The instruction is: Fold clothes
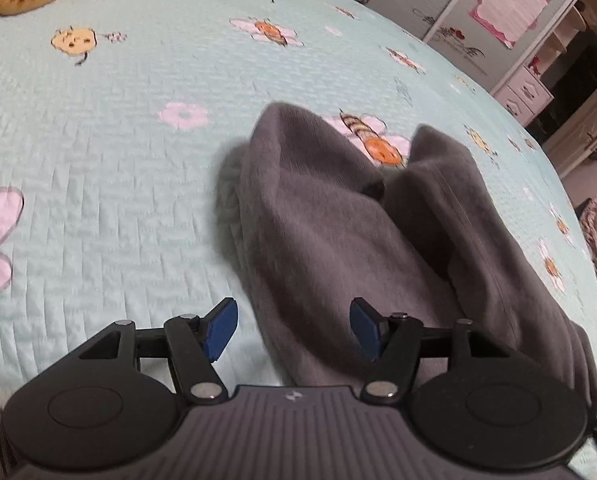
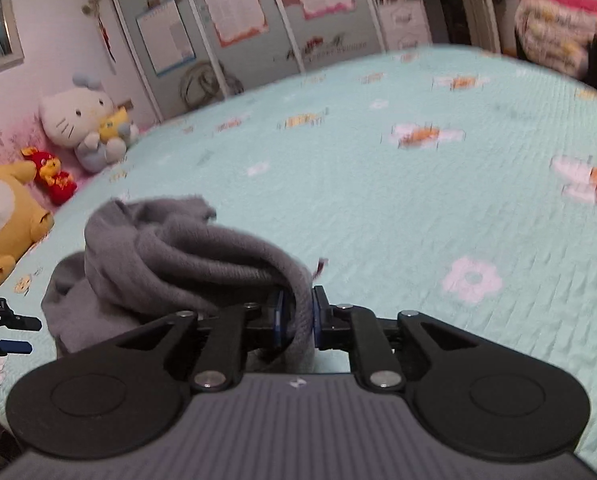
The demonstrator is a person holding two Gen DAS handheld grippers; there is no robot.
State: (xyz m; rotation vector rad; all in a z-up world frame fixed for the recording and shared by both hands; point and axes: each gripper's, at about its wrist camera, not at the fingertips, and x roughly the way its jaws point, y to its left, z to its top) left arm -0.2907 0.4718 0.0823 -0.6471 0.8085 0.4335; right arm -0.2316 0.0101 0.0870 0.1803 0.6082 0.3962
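Note:
A grey fleece garment (image 1: 350,216) lies bunched on the pale green bedspread (image 1: 98,140), with two humps at its far end. My left gripper (image 1: 294,326) is open, its blue pads over the garment's near left edge, holding nothing. In the right wrist view my right gripper (image 2: 297,314) is shut on an edge of the grey garment (image 2: 170,264), which rises in a rolled heap to the left of it. The left gripper's fingertips (image 2: 16,347) show at the far left of that view.
Plush toys sit along the bed's far side: a yellow bear (image 2: 2,224), a white cat (image 2: 82,120) and a small red toy (image 2: 54,176). Wardrobe doors (image 2: 234,20) and drawers (image 1: 526,92) stand beyond the bed. The bed's edge curves at right.

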